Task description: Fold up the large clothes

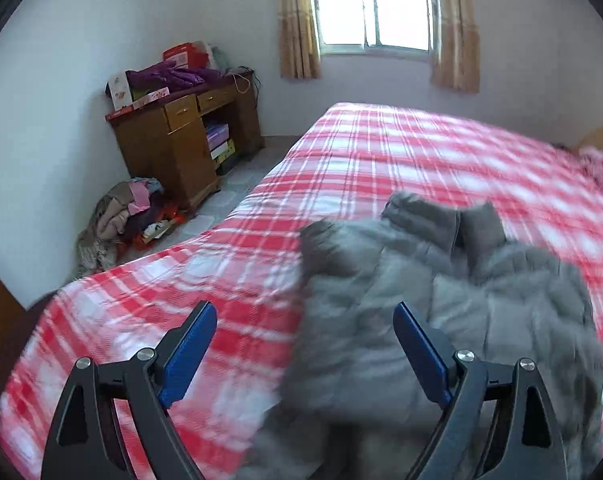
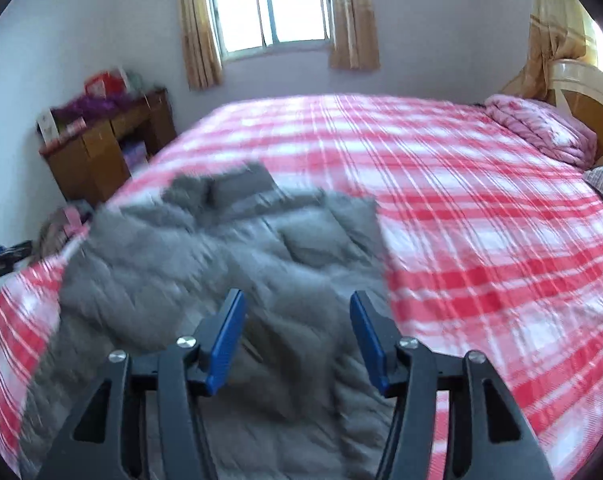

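Jacket [image 2: 221, 264] on the bed's [image 2: 481, 240] near left part, desk [image 1: 181, 140] beside the bed's left side

Grey quilted jacket [image 1: 441, 300] on red-and-white plaid bedspread [image 1: 381, 152]; blue finger pads [image 2: 227, 344].

A home bedroom: plaid-sheeted bed [image 2: 441, 184], curtained window [image 1: 373, 4], cluttered wooden desk [image 1: 181, 136].

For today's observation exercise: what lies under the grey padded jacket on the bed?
The grey padded jacket lies directly on the red-and-white checked bedsheet, which shows all around it. Whatever else may sit beneath the jacket is covered and cannot be seen.
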Tool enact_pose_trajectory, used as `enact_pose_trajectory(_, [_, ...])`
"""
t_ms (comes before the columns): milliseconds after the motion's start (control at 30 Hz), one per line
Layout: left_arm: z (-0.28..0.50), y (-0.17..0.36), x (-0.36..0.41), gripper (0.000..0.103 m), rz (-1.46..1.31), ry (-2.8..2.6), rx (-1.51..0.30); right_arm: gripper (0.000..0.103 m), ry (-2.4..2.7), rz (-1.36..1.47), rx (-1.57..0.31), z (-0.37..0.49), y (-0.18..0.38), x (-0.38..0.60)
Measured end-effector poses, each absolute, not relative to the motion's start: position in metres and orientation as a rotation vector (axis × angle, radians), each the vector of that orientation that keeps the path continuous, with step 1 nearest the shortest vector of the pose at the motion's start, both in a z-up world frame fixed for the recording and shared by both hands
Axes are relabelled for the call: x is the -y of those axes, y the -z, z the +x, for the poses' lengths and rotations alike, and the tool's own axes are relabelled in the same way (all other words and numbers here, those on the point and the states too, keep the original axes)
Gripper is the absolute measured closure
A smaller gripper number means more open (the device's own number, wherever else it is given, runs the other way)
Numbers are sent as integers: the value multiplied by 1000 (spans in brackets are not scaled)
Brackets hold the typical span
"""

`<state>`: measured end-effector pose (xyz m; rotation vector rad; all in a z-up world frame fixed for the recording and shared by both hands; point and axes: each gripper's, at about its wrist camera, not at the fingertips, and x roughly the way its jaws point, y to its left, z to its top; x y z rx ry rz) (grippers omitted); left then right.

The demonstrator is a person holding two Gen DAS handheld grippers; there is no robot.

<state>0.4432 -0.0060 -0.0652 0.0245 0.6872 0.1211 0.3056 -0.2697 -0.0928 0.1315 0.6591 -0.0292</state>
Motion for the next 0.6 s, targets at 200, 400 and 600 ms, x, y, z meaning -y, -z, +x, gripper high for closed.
enact_pose_trajectory(200, [490,142,33,13,46,-194,-808,45,48,233,-698,359,136,250])
enact_pose_trajectory(400, [502,181,21,7,-7,-176,-860,45,50,194,-741,378,178,251])
enact_pose_trajectory(600, [509,190,18,1,-32,-187,-901,45,55,186,-770,383,190,251])
